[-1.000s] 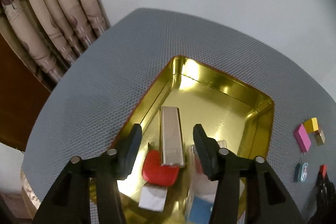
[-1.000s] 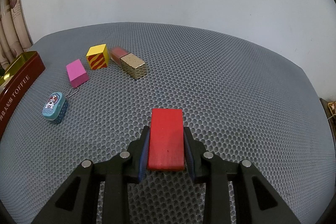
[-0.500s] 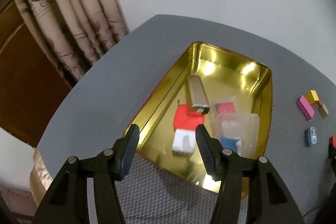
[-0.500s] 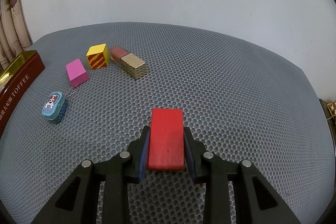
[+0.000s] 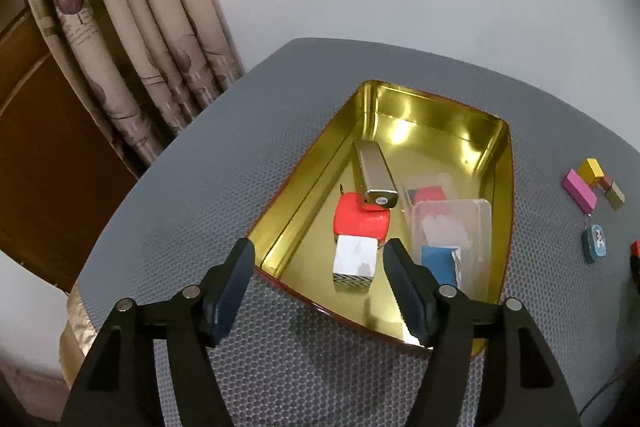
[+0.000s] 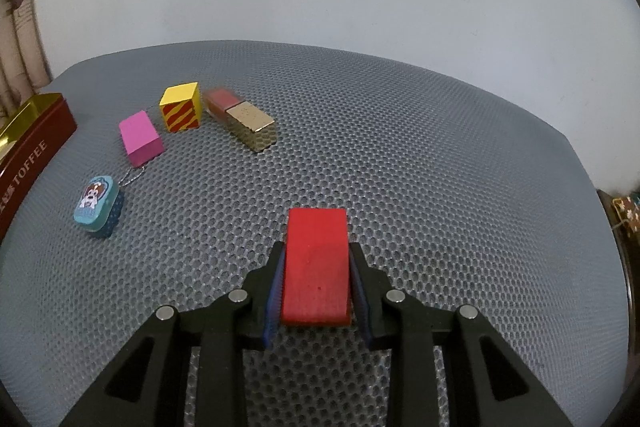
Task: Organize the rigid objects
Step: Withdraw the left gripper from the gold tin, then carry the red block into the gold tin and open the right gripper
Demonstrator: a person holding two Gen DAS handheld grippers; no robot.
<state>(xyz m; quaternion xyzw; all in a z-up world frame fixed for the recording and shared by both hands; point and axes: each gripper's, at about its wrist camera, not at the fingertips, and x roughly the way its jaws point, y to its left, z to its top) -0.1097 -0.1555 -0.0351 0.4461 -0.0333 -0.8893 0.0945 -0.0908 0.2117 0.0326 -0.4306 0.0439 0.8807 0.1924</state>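
Observation:
A gold-lined toffee tin point(image 5: 505, 163) sits on the grey mesh table. In it lie a silver bar point(image 5: 374, 175), a red box point(image 5: 360, 221), a white block point(image 5: 355, 261), a blue block point(image 5: 438, 261) and a clear plastic case point(image 5: 460, 219). My left gripper point(image 5: 320, 279) is open and empty, above the tin's near edge. My right gripper point(image 6: 316, 271) is shut on a red block point(image 6: 316, 263). Ahead to its left lie a pink block point(image 6: 141, 137), a yellow striped cube point(image 6: 181, 107), a gold-and-red bar point(image 6: 246, 123) and a small blue dog tin point(image 6: 97, 205).
The tin's dark red outer wall point(image 6: 28, 155) shows at the right wrist view's left edge. Curtains point(image 5: 132, 39) and a brown wooden panel point(image 5: 44, 147) stand beyond the table's left edge. A white wall is behind the table.
My left gripper has pulled back and up from inside the tin, leaving the silver bar lying there. The right gripper has stayed shut on the red block and lifted slightly.

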